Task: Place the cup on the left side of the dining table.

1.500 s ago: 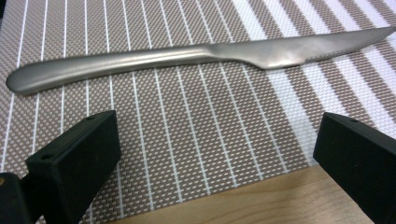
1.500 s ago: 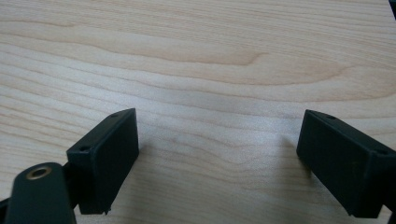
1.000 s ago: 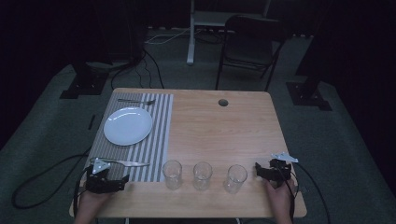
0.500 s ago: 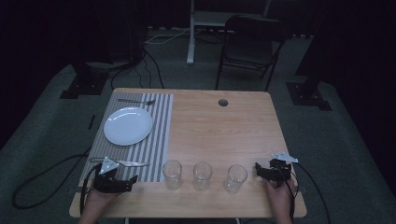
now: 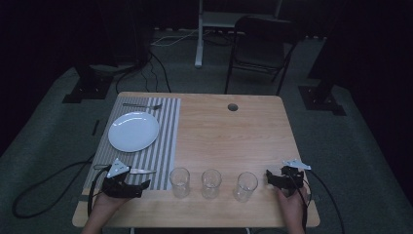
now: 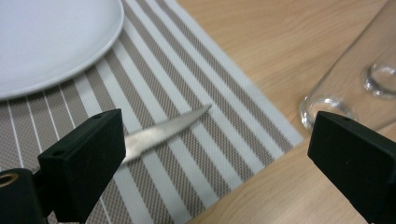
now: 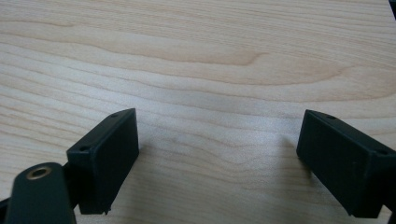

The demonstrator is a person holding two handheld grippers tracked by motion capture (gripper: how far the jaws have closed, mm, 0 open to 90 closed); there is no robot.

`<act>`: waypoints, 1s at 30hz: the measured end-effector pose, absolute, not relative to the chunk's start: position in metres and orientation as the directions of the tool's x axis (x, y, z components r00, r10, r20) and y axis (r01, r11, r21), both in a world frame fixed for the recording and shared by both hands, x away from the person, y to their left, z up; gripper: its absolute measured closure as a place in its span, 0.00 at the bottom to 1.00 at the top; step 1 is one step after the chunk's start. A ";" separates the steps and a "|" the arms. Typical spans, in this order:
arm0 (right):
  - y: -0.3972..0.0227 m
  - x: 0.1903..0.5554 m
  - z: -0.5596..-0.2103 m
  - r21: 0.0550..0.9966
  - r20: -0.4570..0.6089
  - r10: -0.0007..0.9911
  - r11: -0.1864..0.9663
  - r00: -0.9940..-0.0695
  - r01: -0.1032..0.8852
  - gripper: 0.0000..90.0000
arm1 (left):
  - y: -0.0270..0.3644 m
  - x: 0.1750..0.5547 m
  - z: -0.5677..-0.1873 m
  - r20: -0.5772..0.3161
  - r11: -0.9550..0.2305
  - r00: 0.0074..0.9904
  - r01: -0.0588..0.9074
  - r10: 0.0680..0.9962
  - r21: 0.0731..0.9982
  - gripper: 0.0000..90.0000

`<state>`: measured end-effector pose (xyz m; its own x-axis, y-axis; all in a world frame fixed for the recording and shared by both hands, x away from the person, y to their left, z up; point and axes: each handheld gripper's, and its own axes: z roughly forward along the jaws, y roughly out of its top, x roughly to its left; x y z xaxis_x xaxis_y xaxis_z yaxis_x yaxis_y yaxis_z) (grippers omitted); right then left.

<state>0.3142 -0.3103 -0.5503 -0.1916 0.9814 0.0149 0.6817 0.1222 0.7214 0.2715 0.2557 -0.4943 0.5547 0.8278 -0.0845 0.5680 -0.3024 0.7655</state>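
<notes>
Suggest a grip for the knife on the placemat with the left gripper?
Probably the handle end, from above. The knife lies flat on the striped placemat, so its thin blade offers little purchase; the left gripper has its jaws open right beside that end, the blade tip pointing toward the nearest glass.

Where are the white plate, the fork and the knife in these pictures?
white plate (image 5: 133,131), high view, the centre of its face.
fork (image 5: 141,105), high view, the middle of its handle.
knife (image 6: 173,128), left gripper view, the middle of its bare blade.
</notes>
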 end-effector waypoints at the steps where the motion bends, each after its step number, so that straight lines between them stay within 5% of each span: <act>1: -0.310 0.314 -0.550 0.721 0.014 0.981 0.123 -0.192 0.682 0.14 | 0.253 0.272 -0.490 -0.089 -0.303 0.567 0.559 0.819 0.772 0.05; 30: -0.310 0.314 -0.550 0.722 0.015 0.981 0.122 -0.192 0.681 0.14 | 0.190 0.290 -0.438 -0.060 -0.389 0.739 0.419 0.671 0.820 0.05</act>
<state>0.3142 -0.3103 -0.5504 -0.1919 0.9813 0.0147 0.6814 0.1225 0.7216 0.2898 0.1897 -0.4384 0.7387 0.6714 -0.0597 0.4195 -0.3886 0.8204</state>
